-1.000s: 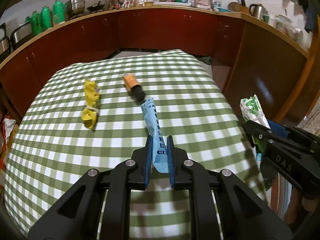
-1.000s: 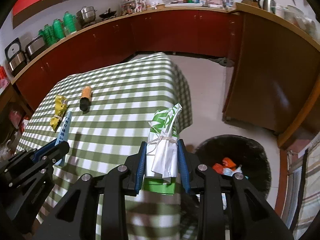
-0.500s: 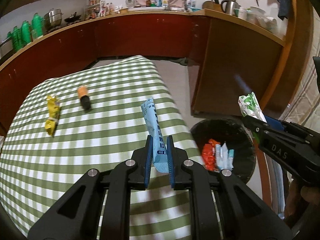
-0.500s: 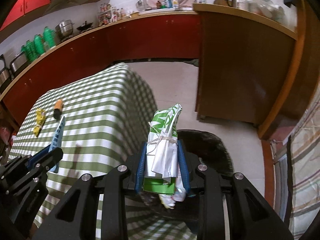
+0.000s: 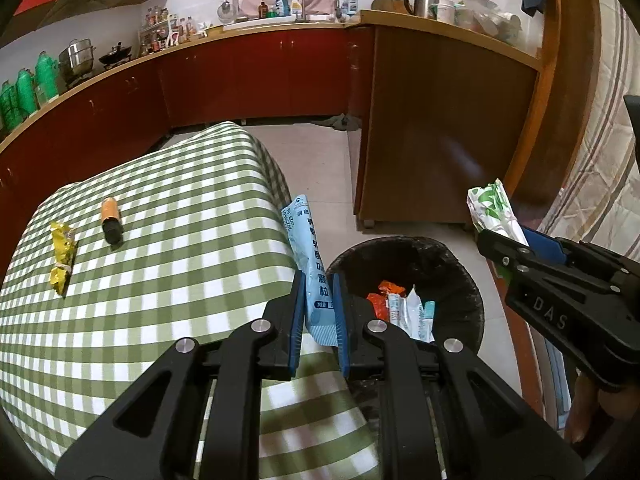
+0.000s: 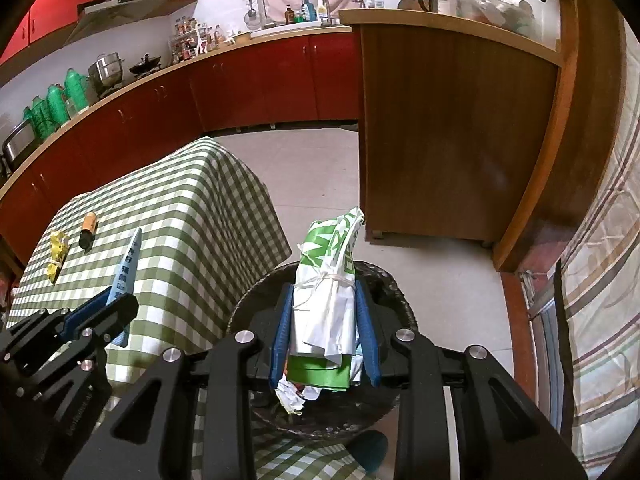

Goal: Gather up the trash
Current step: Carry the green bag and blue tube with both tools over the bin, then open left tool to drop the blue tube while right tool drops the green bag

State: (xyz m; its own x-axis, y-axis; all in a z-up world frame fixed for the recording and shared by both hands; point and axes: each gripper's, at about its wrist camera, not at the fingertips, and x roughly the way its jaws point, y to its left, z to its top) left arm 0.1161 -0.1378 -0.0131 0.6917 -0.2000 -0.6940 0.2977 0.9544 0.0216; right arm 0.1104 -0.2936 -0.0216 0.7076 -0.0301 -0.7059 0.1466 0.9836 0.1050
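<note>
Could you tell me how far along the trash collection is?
Done: several wrappers lie in the black bin. In hand: the left gripper clamps a blue packet, the right gripper a green-and-white bag above the bin. Left: the yellow wrapper and orange bottle on the table.

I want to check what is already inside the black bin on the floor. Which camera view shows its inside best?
The left wrist view: the black bin is open to the camera, with orange and white wrappers visible inside. In the right wrist view the right tongs and their green-white bag cover most of its opening; only the rim shows.
</note>
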